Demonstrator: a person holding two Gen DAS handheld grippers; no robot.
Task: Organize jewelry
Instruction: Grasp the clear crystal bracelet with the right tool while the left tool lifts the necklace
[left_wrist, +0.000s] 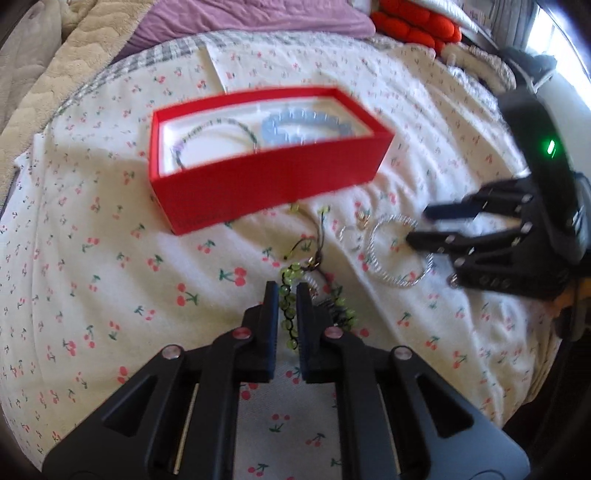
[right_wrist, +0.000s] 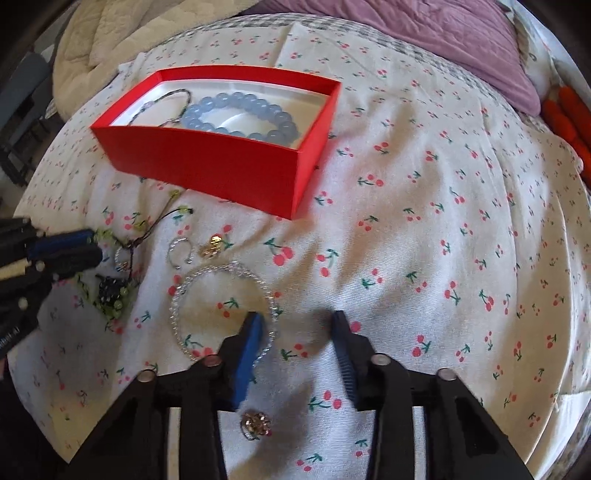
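Left gripper (left_wrist: 287, 295) is clamped on the green bead bracelet (left_wrist: 291, 280), just in front of the red box (right_wrist: 207, 162) (blue beads (right_wrist: 240, 114) already inside). Right gripper (right_wrist: 298, 325) stands apart over the clear bracelet (right_wrist: 221, 306), one finger (right_wrist: 251, 332) inside its loop

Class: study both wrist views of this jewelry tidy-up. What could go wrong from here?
1. The green bead bracelet, pinched in the left tool, trails tangled cords that may snag the small silver ring.
2. The right tool straddles only one edge of the clear bead bracelet, so it could slip.
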